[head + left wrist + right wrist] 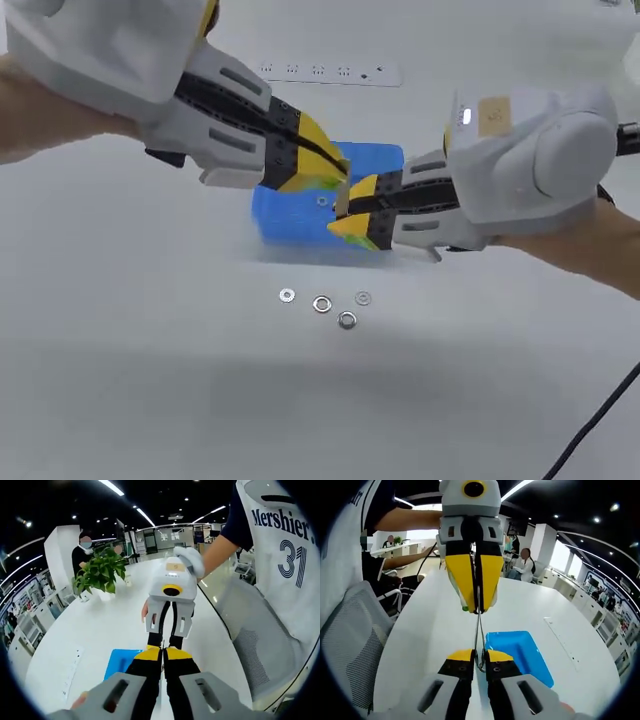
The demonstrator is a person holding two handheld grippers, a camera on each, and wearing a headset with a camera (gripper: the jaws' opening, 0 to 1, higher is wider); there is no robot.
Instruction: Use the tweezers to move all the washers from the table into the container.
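Several small metal washers (321, 304) lie in a loose group on the white table (150, 380), just in front of the blue container (285, 225). One washer (321, 201) rests inside it. Above the container my two grippers meet tip to tip. The thin metal tweezers (479, 630) run between them. My left gripper (338, 178) comes from the upper left and is shut on the far end of the tweezers (479, 611). My right gripper (345, 208) comes from the right, and its yellow tips (480, 656) are shut on the near end.
A white power strip (330, 72) lies at the table's far edge. A black cable (590, 430) crosses the lower right corner. A potted plant (100, 572) stands further down the table. A mesh chair (350, 640) sits beside the table, with people in the background.
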